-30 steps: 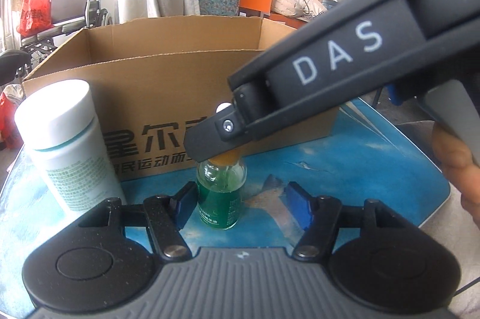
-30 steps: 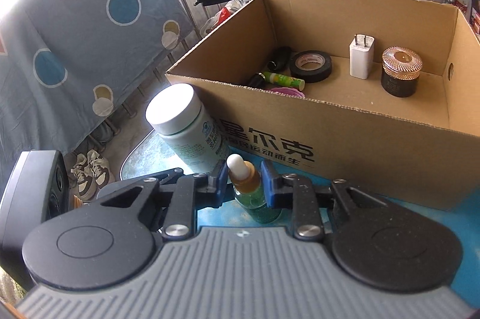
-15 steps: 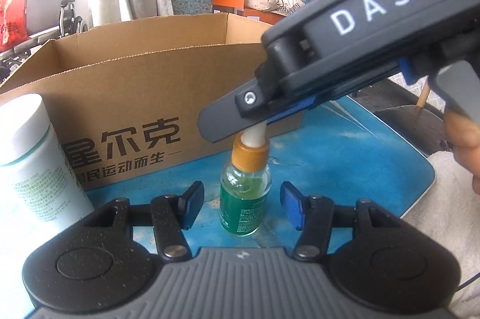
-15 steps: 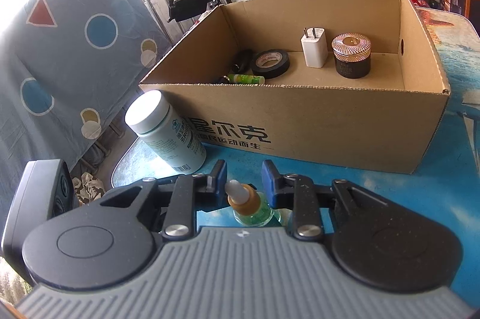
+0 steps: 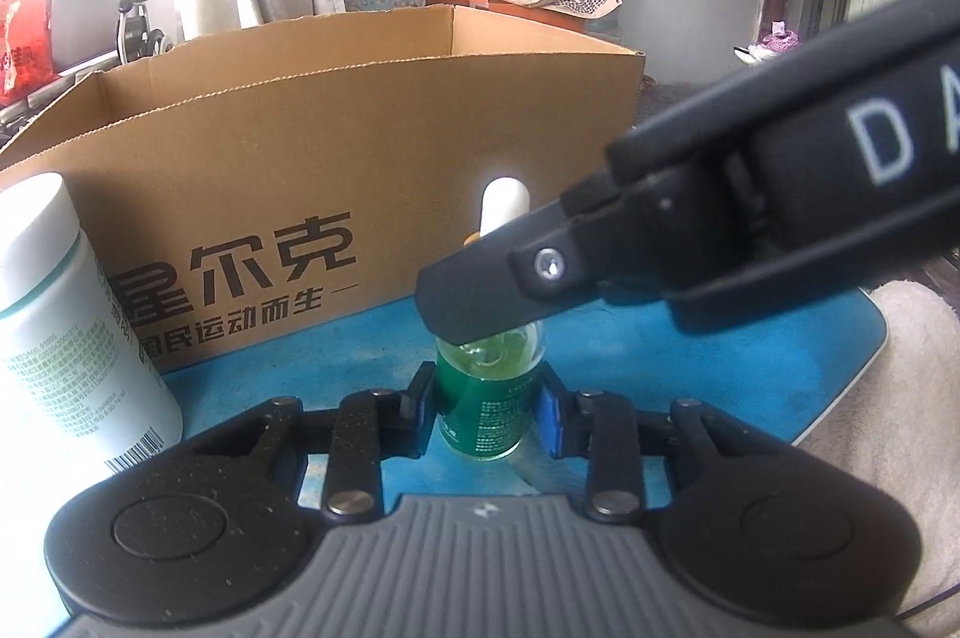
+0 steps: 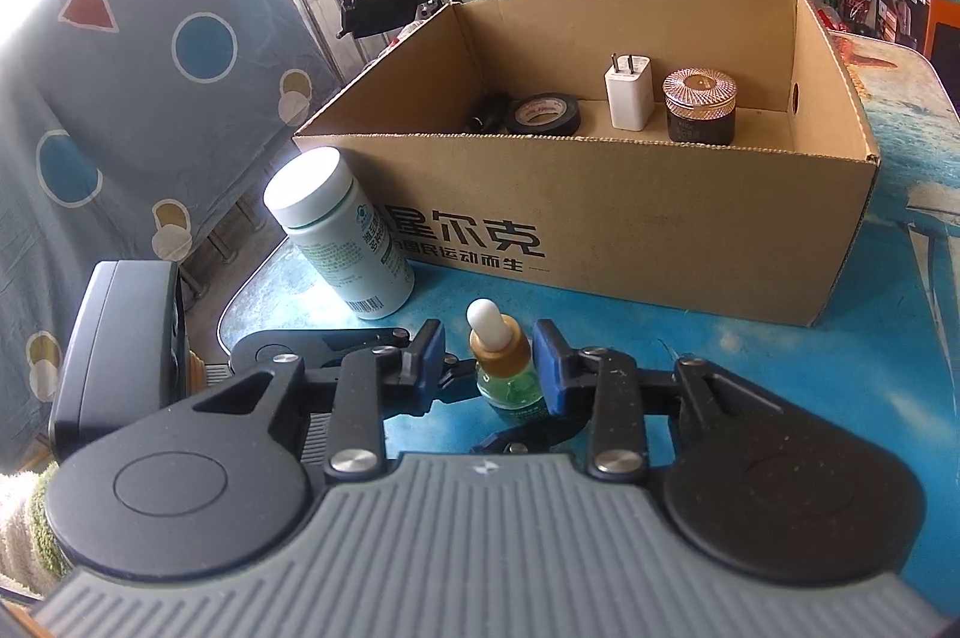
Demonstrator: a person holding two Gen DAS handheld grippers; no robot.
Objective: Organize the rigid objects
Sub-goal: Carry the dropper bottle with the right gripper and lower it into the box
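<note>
One small green dropper bottle (image 5: 487, 401) stands on the blue table (image 5: 372, 338), right between the left gripper (image 5: 487, 407) pads, which are closing and press its sides. The right gripper (image 6: 489, 368) is opening, its pads standing off the bottle's neck. One white pill bottle (image 6: 339, 233) stands just left of both. One cardboard box (image 6: 630, 242) ahead holds one tape roll (image 6: 543, 113), one white charger (image 6: 628, 93), one dark jar (image 6: 699, 105).

Cardboard box (image 6: 600, 242), front wall: large black "星尔克", beneath it a smaller line ending "民运动而生". Right claw (image 5: 480, 302), arm side: white "D", then part of "A". Orange carton (image 6: 942, 8), background: "PHILIPS". White supplement bottle (image 5: 66, 338): barcode, print too small to read.
</note>
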